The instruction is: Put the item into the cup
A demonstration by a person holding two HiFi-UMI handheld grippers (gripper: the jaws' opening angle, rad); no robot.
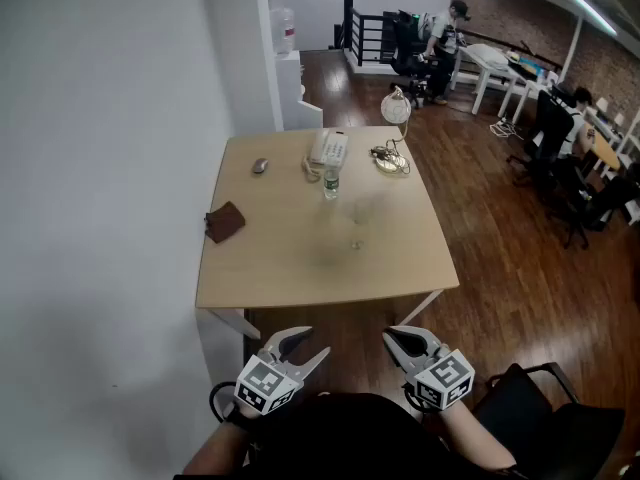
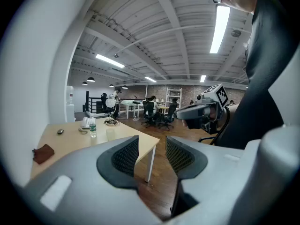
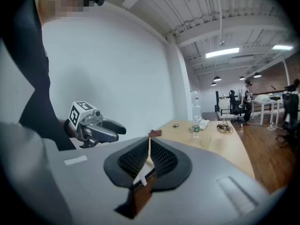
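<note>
Both grippers sit low at our body, short of the table's near edge and touching nothing. Left gripper (image 2: 152, 149): fingers spread, only air between them. Right gripper (image 3: 149, 144): fingers pressed together, with just a thin seam between the pads.

Item (image 1: 356, 245): small speck on the bare tabletop, right of centre and outside the cup. It's too small for us to read its shape, long axis or heading.

Cup (image 1: 366, 208): clear, upright, mouth up, just beyond the item on the far side. We can't tell if anything is in it.

Water bottle (image 1: 331, 183) stands upright, cap on, left of and beyond the cup. Behind it, along the far edge, are a white phone (image 1: 328, 149), a mouse (image 1: 260, 166) to its left and a cable tangle (image 1: 390, 158) to its right. A brown wallet (image 1: 225, 222) lies flat near the left edge, well apart from the item.

Table (image 1: 300, 288): its left side is against the white wall (image 1: 100, 168). The near strip of the tabletop is bare, as is the patch between wallet and item. Wood floor (image 1: 480, 258) is open to the right. A black chair (image 1: 545, 413) stands at our right side, near the right gripper.
</note>
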